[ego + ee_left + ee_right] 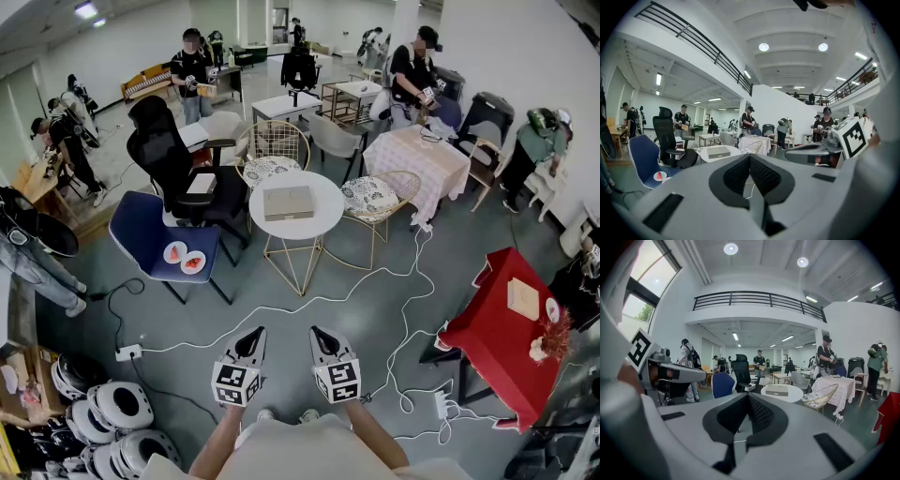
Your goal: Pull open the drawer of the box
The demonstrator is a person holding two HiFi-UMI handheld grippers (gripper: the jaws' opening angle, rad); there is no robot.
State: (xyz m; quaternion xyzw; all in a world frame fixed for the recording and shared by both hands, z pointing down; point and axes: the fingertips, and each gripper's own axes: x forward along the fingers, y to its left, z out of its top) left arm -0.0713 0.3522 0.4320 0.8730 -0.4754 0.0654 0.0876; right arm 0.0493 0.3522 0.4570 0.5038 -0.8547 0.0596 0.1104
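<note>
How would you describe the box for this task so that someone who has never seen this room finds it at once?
Find the round white table on thin golden legs in the middle of the hall, just right of the blue chair in the head view. The box lies flat on its top: low, tan, rectangular, and the only thing on that table.
</note>
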